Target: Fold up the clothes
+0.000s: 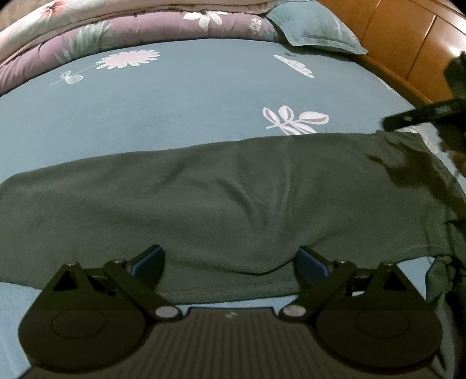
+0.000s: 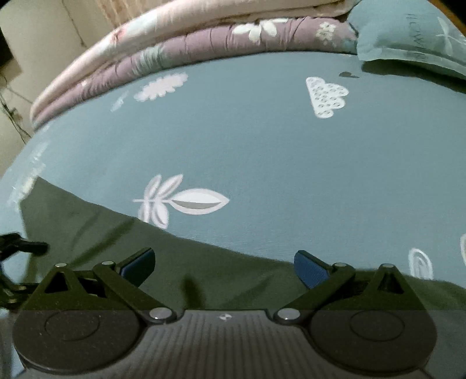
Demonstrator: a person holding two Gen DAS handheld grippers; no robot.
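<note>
Blue-green sheet (image 1: 189,110) with pale leaf and flower prints fills both views, stretched smooth across the bed. A dark green garment (image 1: 221,201) lies flat across the middle of the left-wrist frame, a few soft creases in it, its near hem just above the left claw (image 1: 231,262). That claw is spread wide, blue pads apart over the cloth, pinching nothing. Right claw (image 2: 224,265) is spread too, low in its frame above the garment's edge, empty. Along the top of both frames, a folded purple floral quilt (image 1: 163,29) is stacked at the far side. Upper right, a teal pillow (image 1: 314,26) rests against an orange-brown wooden headboard (image 1: 407,38). Upper left of the right-wrist frame, a cream wall (image 2: 38,29).
</note>
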